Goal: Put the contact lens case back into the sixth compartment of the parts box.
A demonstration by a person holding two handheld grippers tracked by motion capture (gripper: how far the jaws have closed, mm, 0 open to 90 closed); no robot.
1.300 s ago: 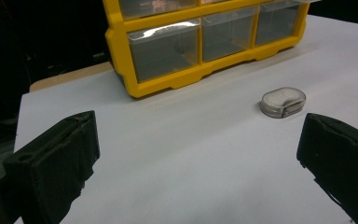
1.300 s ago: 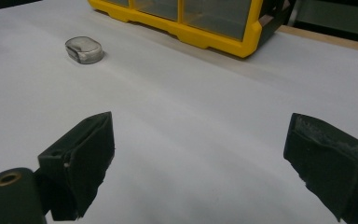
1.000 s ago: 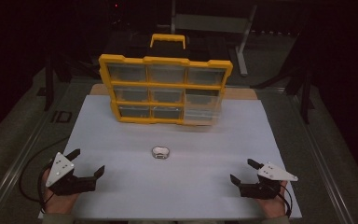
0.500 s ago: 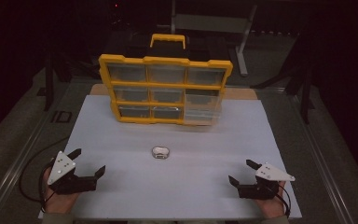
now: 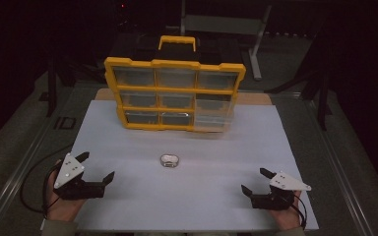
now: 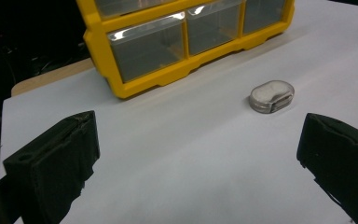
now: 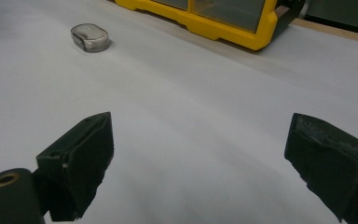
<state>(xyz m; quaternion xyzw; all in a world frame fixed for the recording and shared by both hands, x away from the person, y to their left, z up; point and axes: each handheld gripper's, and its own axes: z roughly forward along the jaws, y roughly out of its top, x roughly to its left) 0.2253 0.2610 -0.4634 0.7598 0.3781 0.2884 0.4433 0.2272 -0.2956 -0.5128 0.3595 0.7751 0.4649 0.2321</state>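
A small clear oval case [image 5: 169,160] lies on the white board [image 5: 187,142] in the middle; it also appears in the left gripper view [image 6: 271,96] and the right gripper view [image 7: 90,38]. Behind it stands a yellow organizer box [image 5: 173,94] with clear drawers and a handle on top. My left gripper [image 5: 96,167] rests open at the board's near left, held by a hand. At the near right my right gripper [image 5: 257,181] is open too. Both hold nothing, and the case lies well ahead of each.
The white board lies on a grey table with metal rails [image 5: 24,167] at the sides. A dark stand with metal legs [image 5: 256,44] is behind the organizer. A cable [image 5: 27,189] loops from the left gripper. Bare board stretches between the grippers and the case.
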